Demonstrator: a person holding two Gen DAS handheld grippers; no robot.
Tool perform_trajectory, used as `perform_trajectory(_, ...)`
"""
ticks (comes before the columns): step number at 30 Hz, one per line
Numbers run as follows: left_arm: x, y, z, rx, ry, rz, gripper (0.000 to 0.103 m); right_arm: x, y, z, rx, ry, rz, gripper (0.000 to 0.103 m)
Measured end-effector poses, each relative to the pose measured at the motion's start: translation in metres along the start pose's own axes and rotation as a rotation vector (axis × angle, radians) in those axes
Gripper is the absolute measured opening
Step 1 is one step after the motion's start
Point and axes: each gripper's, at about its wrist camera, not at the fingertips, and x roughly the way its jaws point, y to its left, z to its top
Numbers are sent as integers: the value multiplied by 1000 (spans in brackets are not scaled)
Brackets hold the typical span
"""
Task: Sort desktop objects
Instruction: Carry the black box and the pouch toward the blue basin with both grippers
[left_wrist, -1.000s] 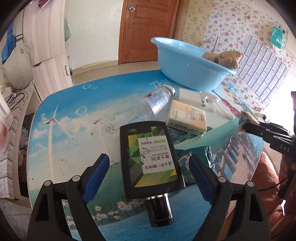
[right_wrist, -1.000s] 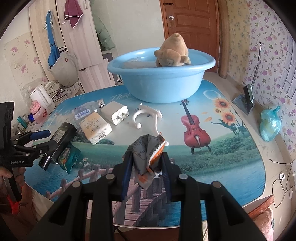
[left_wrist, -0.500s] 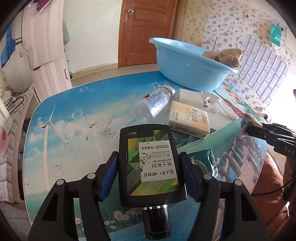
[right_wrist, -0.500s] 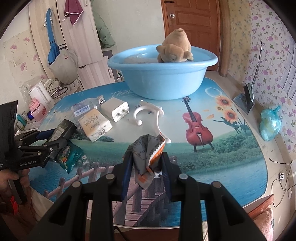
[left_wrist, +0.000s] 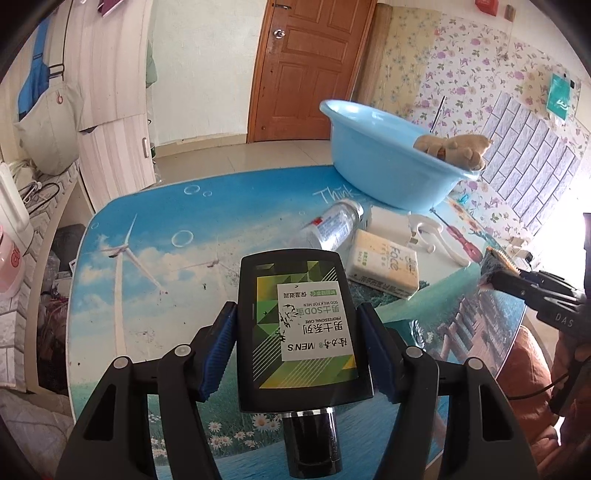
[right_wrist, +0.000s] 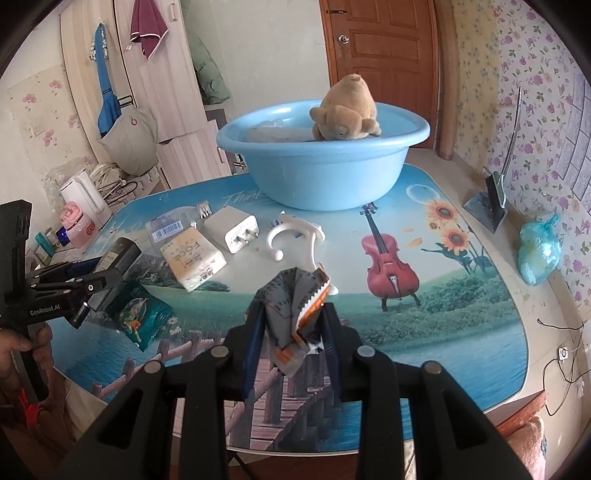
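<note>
The flat black plastic bottle with a green-and-white label (left_wrist: 303, 328) sits clamped between the blue pads of the left tongs (left_wrist: 301, 347), its long axis running straight along the fingers, round cap (left_wrist: 312, 439) toward the camera and flat base pointing away toward the round light-blue plastic basin (left_wrist: 388, 162). The basin lies ahead and to the right of these tongs, at the far edge of the worktop (left_wrist: 155, 236), so the carry looks like a forward reach over the clutter between. The right tongs (right_wrist: 291, 332) are narrow, pinched on a crumpled grey-and-orange foil wrapper (right_wrist: 295, 306), with the basin (right_wrist: 321, 170) straight ahead of them; they seem the nearer pair.

Between tongs and basin lie a cream tissue pack (right_wrist: 194, 256), a white plug adapter (right_wrist: 234, 232), a white plastic hook (right_wrist: 291, 236) and a clear bottle (left_wrist: 332, 225); a brown plush toy (right_wrist: 343, 110) already sits in the basin. The worktop is glossy, printed with sky, bridge and violin. Behind stand a wooden door (right_wrist: 384, 48) and floral wallpaper.
</note>
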Motion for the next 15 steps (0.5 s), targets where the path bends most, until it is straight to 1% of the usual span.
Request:
perform_trajectory(9,-20,-7,13,8,-52,-23,65,-6,2,4,-1,-20,2,30)
perform_trajectory(15,-25,-11,17,18,-65,-31,64,-12,2,9,-1,-45,6,30)
